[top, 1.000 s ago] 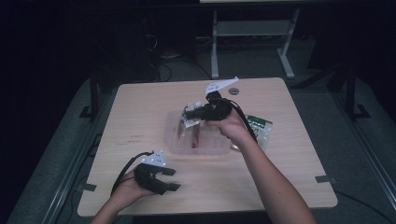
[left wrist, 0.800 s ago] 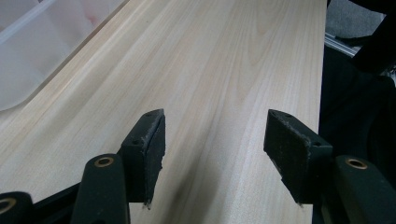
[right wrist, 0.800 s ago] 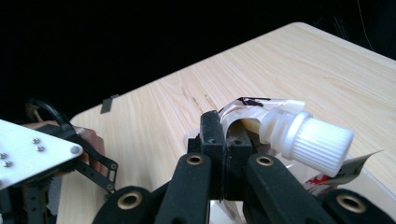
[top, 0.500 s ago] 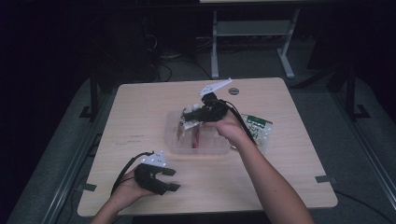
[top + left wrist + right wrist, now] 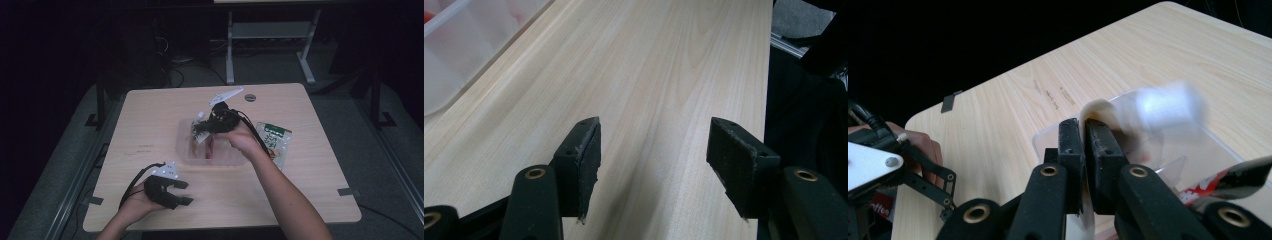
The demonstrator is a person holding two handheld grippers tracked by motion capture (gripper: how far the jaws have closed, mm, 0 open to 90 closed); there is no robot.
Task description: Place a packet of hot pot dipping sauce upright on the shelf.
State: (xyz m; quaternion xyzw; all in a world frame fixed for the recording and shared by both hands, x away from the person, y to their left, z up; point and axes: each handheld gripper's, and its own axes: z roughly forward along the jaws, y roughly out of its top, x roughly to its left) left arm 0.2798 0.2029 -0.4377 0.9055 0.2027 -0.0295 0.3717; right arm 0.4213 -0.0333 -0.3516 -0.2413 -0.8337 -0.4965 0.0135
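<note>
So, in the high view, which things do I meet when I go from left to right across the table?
left gripper → clear plastic container → right gripper holding a white packet → green snack packet.

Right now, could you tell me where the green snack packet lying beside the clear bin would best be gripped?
Probably by the short edge nearest the person. The green snack packet lies flat on the table, right of the clear bin, so a low approach from the front could pinch that thin edge.

Two black jaws wide apart over bare pale wooden table (image 5: 659, 75), translucent bin (image 5: 454, 55) at upper left
</note>
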